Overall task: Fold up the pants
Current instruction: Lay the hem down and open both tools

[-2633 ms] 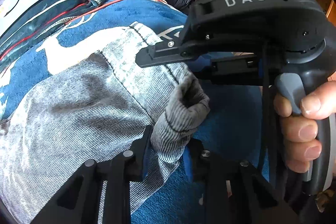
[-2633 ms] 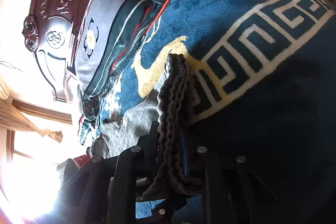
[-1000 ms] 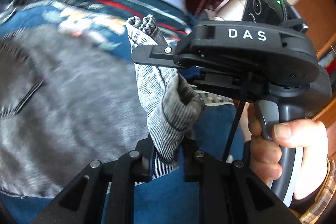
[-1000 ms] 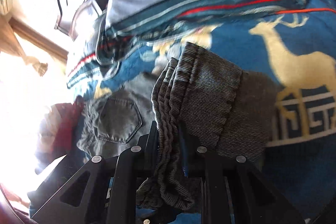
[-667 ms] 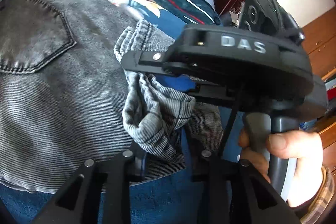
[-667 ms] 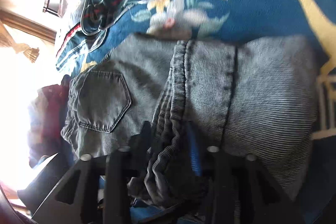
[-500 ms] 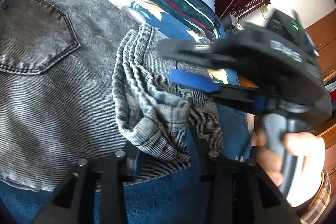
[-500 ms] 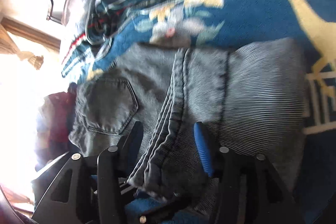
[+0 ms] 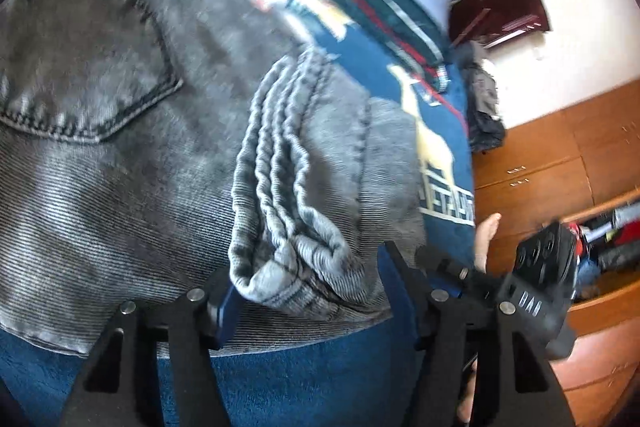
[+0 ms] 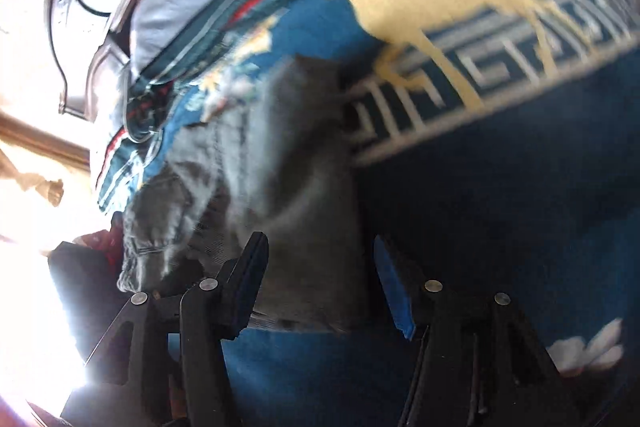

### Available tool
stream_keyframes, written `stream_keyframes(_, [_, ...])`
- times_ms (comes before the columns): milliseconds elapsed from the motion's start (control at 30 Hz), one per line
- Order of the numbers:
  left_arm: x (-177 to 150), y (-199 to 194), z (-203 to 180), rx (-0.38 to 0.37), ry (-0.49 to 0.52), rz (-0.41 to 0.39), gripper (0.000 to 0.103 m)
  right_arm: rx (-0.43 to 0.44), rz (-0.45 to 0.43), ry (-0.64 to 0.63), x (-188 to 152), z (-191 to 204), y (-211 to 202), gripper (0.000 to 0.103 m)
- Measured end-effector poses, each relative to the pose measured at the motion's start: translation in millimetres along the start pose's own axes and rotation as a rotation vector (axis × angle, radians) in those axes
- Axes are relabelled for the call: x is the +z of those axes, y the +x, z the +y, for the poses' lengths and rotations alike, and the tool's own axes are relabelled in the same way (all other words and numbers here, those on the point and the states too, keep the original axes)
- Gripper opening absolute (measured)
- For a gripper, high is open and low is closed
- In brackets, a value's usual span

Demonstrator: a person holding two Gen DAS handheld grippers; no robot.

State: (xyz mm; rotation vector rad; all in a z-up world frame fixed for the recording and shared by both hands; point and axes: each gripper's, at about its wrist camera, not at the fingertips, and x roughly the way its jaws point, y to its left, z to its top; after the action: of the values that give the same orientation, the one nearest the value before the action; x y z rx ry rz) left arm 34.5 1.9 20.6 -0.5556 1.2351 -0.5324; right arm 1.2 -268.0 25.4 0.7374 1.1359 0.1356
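- My left tongs (image 9: 308,291) were spreading apart, the bunched cuffs (image 9: 288,227) of the pants (image 9: 120,167) loose between them at lower centre; a snagged pad could have dragged the fold open.
- My right tongs (image 10: 320,283) were spreading too, cloth between them, clamping nothing.
- The pants lay folded on the blue blanket (image 10: 500,207); the thick cuffs might have slid off.

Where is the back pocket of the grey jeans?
In the left wrist view, the dark back pocket sits upper left on the grey jeans, left of the bunched hems.
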Motion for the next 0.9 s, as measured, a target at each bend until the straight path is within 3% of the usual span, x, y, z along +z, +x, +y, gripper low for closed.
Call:
stream_keyframes(67, [1.7, 1.9, -2.1, 0.037, 0.013, -0.012, 0.035, 0.007, 0.004, 0.017, -4.8, -6.4, 4.1, 0.054])
stream_keyframes(100, [2.3, 2.4, -3.1, 0.047, 0.027, -0.017, 0.029, 0.006, -0.006, 0.011, -6.5, -6.0, 4.9, 0.053])
stream_keyframes(267, [-9.8, -27.3, -11.2, 0.026, 0.106, -0.141, 0.024, 0.021, -0.027, -0.007, -8.3, 2.1, -1.7, 0.049])
stream_keyframes(333, [-16.1, -37.9, -12.7, 0.07, 0.168, -0.188, 0.024, 0.016, -0.026, -0.035, -10.8, 7.0, -3.3, 0.049])
stream_keyframes(433, [-15.5, -20.7, 9.9, 0.123, 0.135, -0.108, 0.029, -0.017, 0.002, -0.067, -15.0, 12.0, 8.4, 0.049])
stream_keyframes(467, [-15.2, -13.7, 21.2, 0.108, 0.096, -0.084, 0.03, -0.028, 0.005, -0.069, -15.6, 11.9, 11.9, 0.049])
stream_keyframes(567, [-15.0, -13.1, 34.3, 0.06, 0.064, -0.1, 0.03, -0.042, 0.004, -0.08, -15.8, 14.5, 12.5, 0.05])
stream_keyframes(667, [-12.7, -18.9, 25.6, 0.075, 0.104, -0.103, 0.036, -0.06, -0.019, -0.105, -13.5, 20.4, 4.8, 0.05])
stream_keyframes(733, [-12.1, -30.3, 18.5, 0.099, 0.136, -0.131, 0.058, -0.064, -0.055, -0.125, -10.0, 25.9, -2.4, 0.049])
stream_keyframes(833, [-12.2, -61.1, 10.1, 0.134, 0.173, -0.244, 0.071, -0.065, -0.103, -0.162, -5.6, 32.8, -9.4, 0.048])
stream_keyframes(900, [-6.8, -80.5, 7.5, 0.14, 0.166, -0.312, 0.073, -0.054, -0.109, -0.181, -0.5, 36.6, -9.9, 0.048])
